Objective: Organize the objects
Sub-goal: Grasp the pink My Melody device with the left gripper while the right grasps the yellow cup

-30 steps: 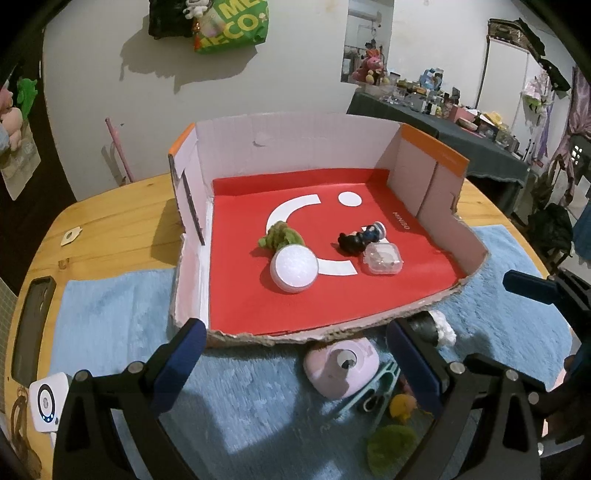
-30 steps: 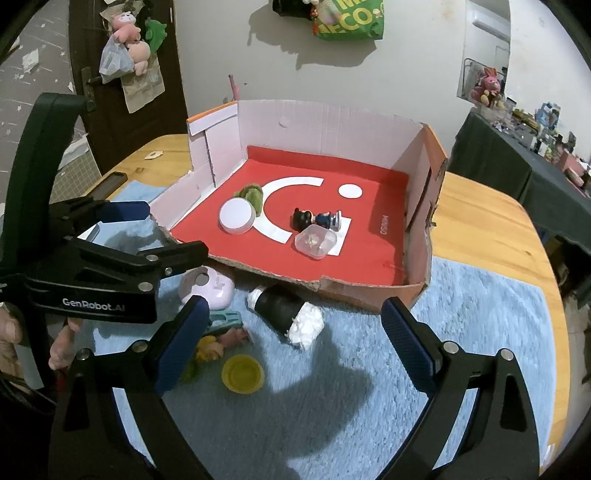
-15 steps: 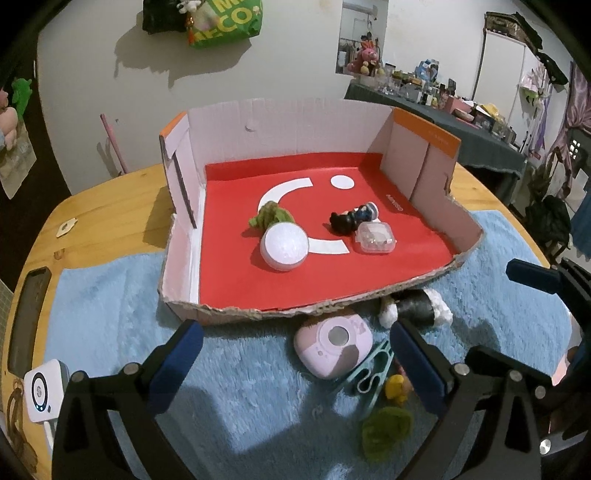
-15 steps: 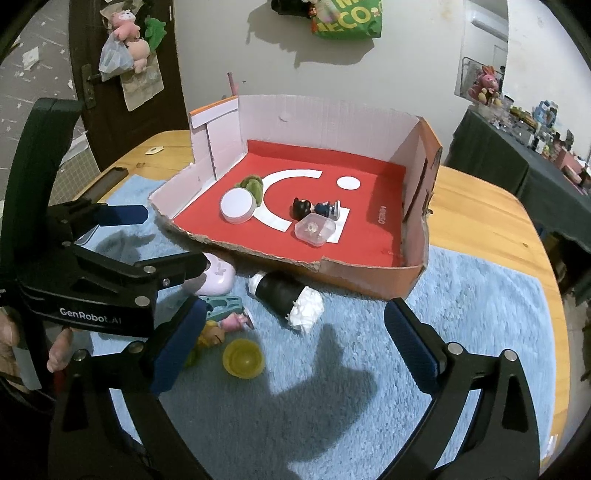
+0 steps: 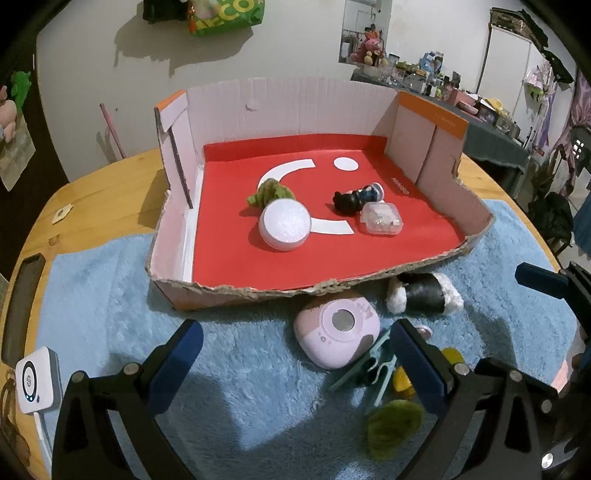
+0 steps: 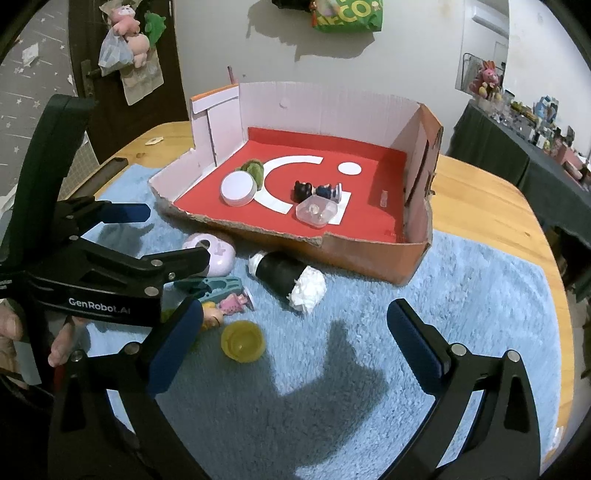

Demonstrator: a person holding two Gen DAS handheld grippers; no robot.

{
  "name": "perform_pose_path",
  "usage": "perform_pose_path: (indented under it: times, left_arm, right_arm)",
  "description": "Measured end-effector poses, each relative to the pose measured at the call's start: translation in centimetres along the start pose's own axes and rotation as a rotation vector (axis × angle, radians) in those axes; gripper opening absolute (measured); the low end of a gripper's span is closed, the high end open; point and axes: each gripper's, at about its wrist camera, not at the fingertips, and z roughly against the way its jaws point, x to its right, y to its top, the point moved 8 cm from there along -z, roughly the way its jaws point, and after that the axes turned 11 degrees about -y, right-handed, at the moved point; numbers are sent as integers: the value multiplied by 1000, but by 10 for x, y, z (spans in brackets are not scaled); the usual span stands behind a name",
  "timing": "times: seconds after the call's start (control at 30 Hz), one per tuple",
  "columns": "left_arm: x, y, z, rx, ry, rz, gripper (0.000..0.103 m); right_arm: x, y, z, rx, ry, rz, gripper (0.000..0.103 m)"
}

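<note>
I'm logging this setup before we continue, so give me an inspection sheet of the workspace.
Surface: wooden table with blue fluffy mat.
Job's things: cardboard box holds white round case, green plush, dark figurine, clear plastic case; on mat: pink toy camera, sushi roll plush, teal clip, yellow cap, small doll.
Clutter: white device at table edge.
Grippers: left gripper open; right gripper open.
Cables: white lead from device.
Surroundings: crowded side table, wall bag.

Red-floored box; blue rug; pink camera; yellow cap.
</note>
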Motion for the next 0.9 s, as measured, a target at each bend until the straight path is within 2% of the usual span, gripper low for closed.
perform_pose_path:
  times: [0.33, 0.5, 0.57, 0.73, 0.9]
  left_arm:
    - [-1, -6, -5, -11, -9, 7, 103]
    - [-2, -7, -7, -13, -15, 10, 98]
    - [-2, -7, -7, -13, -15, 8, 97]
    - [-2, -10, -11, -21, -12, 1, 96]
    - [1, -10, -14, -27, -17, -8, 94]
  right_arm:
    - [-5, -11, -4, -17, 3, 11, 101]
    - [-9, -16, -6, -26, 10, 19, 99]
    - [-11, -18, -7, -34, 16, 23, 89]
    - [-14, -25, -12, -54, 23, 34, 80]
    - [-21, -32, -15, -73, 42, 50, 65]
